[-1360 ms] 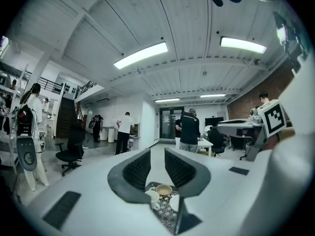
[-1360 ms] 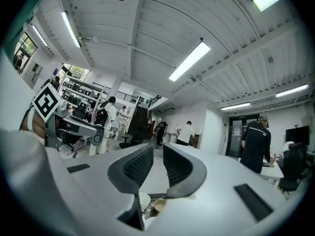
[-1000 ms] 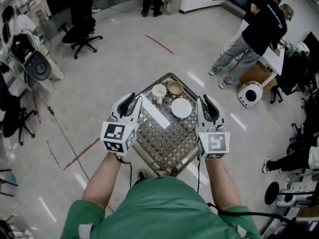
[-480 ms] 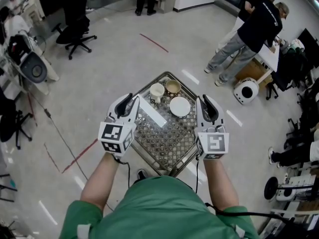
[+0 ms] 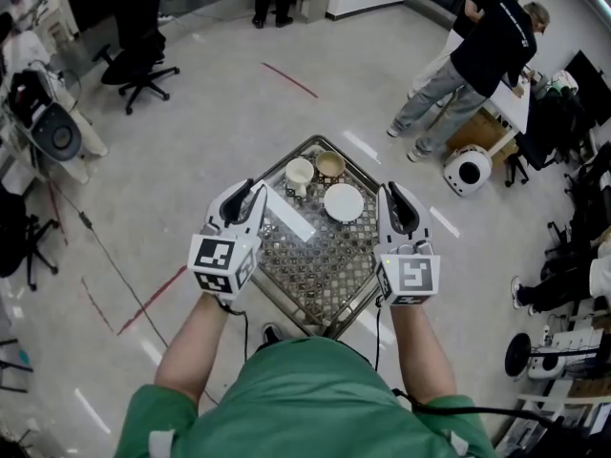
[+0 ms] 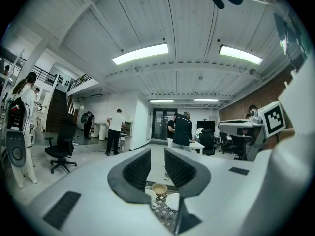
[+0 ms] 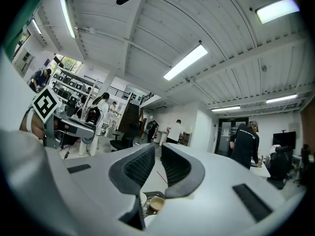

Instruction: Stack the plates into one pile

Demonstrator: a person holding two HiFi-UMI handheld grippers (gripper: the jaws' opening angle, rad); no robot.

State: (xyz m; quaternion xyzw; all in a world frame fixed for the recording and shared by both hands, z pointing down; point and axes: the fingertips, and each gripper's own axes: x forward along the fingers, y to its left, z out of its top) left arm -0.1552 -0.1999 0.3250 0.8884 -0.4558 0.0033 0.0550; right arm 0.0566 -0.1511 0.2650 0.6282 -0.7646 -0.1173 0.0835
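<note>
A round white plate (image 5: 344, 202) lies on a small mesh-topped table (image 5: 320, 273), with a white cup (image 5: 300, 173) and a tan bowl (image 5: 330, 166) behind it. My left gripper (image 5: 250, 191) hovers level over the table's left edge, its jaws a narrow gap apart with nothing between them. My right gripper (image 5: 393, 194) hovers over the right edge; its jaws are closing, a slit still shows, and nothing is between them. In the left gripper view the gripper (image 6: 157, 154) looks over the bowl (image 6: 159, 189) and plate (image 6: 173, 200). The right gripper (image 7: 161, 151) sees the bowl (image 7: 156, 204) below its jaws.
A white strip (image 5: 291, 218) lies across the table's left half; I cannot tell if it is an object or glare. A person (image 5: 477, 60) bends over a desk at the back right, near a white round device (image 5: 467, 170). Office chairs (image 5: 134, 65) stand at the back left.
The head view has drifted slightly, so the table sits a little higher in the picture. Both grippers keep their places beside the table. Nothing was picked up or set down.
</note>
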